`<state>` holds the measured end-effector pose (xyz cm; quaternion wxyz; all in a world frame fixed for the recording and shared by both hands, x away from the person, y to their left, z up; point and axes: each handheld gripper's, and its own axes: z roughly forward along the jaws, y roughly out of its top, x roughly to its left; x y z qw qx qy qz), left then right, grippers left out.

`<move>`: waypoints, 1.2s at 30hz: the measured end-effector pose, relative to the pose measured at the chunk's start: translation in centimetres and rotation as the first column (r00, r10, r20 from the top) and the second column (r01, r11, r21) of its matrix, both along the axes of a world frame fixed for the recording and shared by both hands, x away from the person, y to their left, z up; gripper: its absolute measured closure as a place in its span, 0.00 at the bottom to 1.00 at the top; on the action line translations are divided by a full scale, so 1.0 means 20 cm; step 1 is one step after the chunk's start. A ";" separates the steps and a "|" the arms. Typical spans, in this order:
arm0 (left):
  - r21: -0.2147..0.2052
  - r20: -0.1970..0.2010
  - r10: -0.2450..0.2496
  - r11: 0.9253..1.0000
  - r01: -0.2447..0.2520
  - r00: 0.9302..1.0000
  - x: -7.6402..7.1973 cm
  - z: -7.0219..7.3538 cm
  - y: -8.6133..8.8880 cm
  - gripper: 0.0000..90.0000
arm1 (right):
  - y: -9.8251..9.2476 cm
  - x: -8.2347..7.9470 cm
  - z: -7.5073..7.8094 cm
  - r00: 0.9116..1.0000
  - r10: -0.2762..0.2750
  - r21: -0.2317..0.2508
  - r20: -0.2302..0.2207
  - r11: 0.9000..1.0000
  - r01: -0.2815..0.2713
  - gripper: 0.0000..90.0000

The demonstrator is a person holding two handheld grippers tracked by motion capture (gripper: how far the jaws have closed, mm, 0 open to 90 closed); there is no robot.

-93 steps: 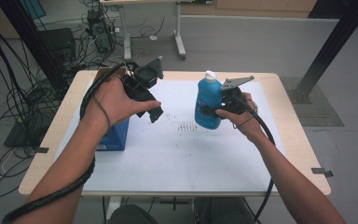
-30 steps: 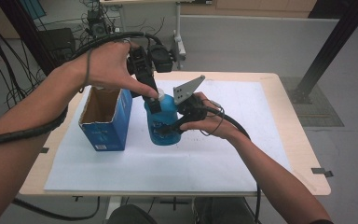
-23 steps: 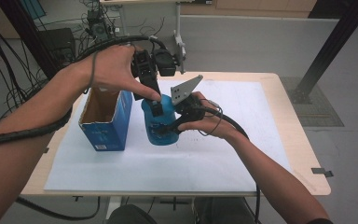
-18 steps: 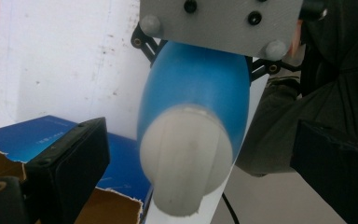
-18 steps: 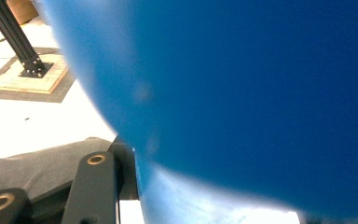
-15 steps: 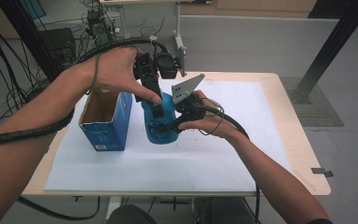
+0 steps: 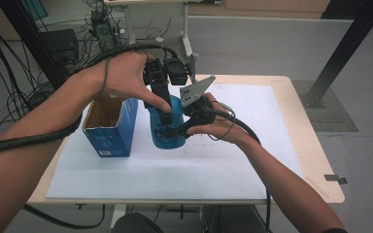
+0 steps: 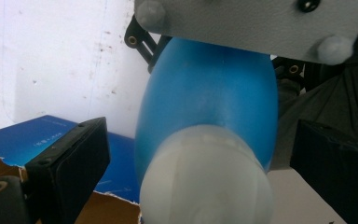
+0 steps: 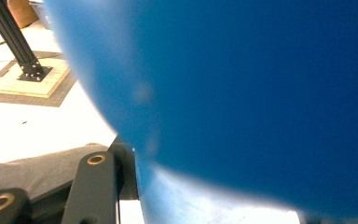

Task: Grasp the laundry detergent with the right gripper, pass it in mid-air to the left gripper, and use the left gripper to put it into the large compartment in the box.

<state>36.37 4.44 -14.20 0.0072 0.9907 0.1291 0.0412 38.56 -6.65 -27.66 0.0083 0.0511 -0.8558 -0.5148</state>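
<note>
A blue bottle with a white cap stands upright on the white sheet, just right of an open blue cardboard box. My right gripper is shut on the bottle's body from the right, and the blue wall looms close in the right gripper view. From above, my left gripper points down over the bottle's top. In the left gripper view its jaws straddle the white cap with a gap on each side, so it is open. The right gripper's grey plate sits behind the bottle.
The white sheet covers a pale wooden table; its right half is bare. The box has a torn top rim. Cables trail from both grippers, and a black post stands on the floor beyond the table's right corner.
The bottle, held by my right gripper, has come from the table's right to beside the box. My left gripper has come over its cap and has barely moved in the last second.
</note>
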 end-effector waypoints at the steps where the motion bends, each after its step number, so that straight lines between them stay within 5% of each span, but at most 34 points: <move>1: 0.000 -0.001 -0.001 1.000 0.001 1.000 0.00 0.00 0.00 0.06 | 0.00 0.00 0.00 1.000 0.000 0.001 0.003 1.000 0.000 0.50; 36: 0.042 0.007 -0.013 0.999 0.013 1.000 0.01 -0.03 -0.03 0.06 | -0.01 0.00 0.01 1.000 -0.010 0.012 -0.002 1.000 0.010 0.50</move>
